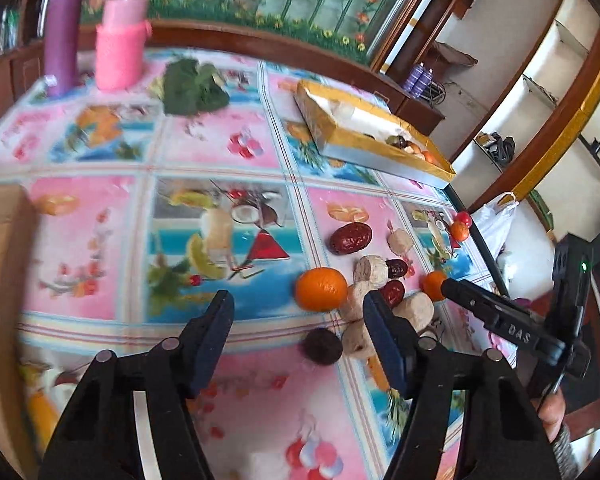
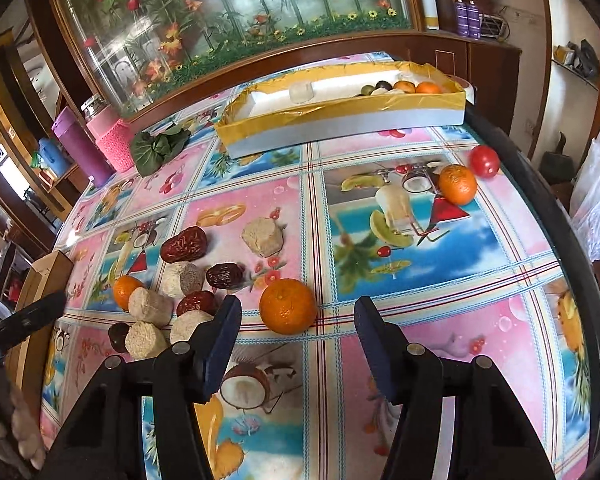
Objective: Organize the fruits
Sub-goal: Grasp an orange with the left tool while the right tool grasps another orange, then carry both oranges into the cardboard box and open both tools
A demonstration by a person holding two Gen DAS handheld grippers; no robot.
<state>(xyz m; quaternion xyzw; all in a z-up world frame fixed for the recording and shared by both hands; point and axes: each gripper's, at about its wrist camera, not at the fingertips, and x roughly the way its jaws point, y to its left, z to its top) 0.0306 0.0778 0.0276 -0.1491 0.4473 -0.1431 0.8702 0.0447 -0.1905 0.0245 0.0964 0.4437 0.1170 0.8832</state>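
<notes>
Left wrist view: the left gripper (image 1: 298,312) hangs over the table (image 1: 228,148) with its fingers apart and nothing between them. An orange (image 1: 321,289) lies just beyond the gap, nearer the right finger, beside tan cakes (image 1: 414,310) and red dates (image 1: 350,239).

Right wrist view: the right gripper (image 2: 298,320) also stands apart and empty. A second orange (image 2: 287,306) lies on the cloth just ahead of the gap. The gold-lined box (image 2: 340,120) sits far beyond the fingertips, holding fruit at its right end.
</notes>
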